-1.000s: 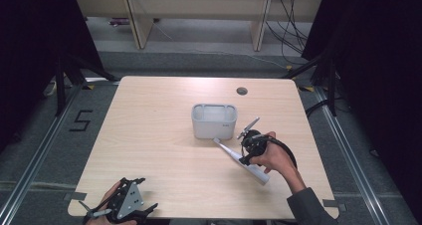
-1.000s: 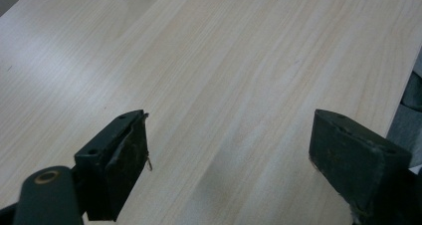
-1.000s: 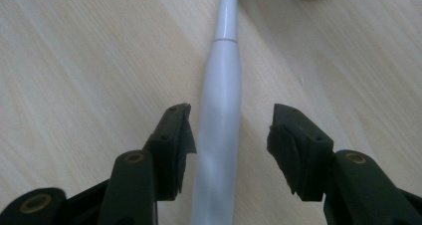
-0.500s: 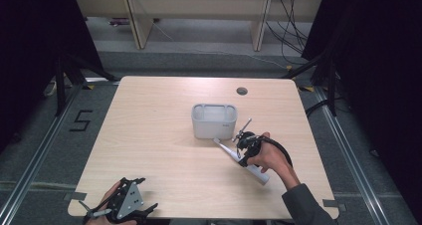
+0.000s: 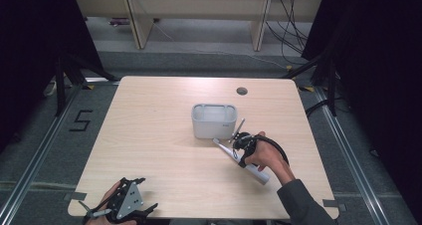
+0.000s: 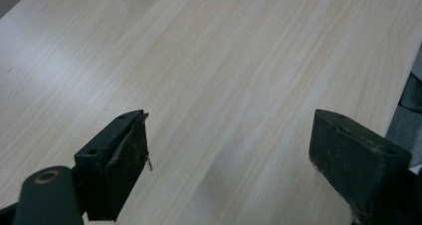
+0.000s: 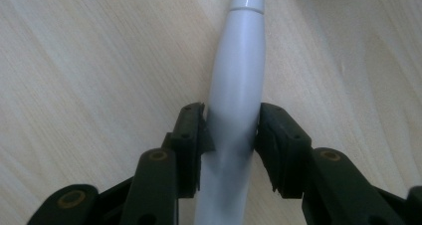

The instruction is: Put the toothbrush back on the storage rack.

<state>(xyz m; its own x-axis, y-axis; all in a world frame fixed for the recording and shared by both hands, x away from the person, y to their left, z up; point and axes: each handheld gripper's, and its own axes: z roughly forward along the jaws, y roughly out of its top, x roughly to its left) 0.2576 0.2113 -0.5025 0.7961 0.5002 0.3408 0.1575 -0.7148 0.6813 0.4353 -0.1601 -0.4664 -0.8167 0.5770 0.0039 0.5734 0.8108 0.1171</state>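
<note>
Jaws first, working from my left side across: my left gripper (image 5: 130,209) sits at the near left corner of the pale wood-grain table (image 5: 149,135), spread wide with nothing between its black jaws, well apart from everything that matters. Moving rightward, the small light-grey plastic tub (image 5: 214,120) stands near the middle of the table, open side up. Just to its right and nearer me lies the long white plastic handle-shaped tool (image 5: 256,173), flat on the wood, and my right gripper (image 7: 233,135) is closed around it: in the right gripper view both pads press against the thick part of its body. So the right hand (image 5: 263,155) is clearly the nearer one, already on the tool. Its long axis runs diagonally in the high view, the slim end (image 5: 219,143) pointing up and left toward the tub's near right corner, the fat end toward me and the right edge. I judge the coming move turns on that diagonal: lifting and tipping the slim end toward the tub.
</note>
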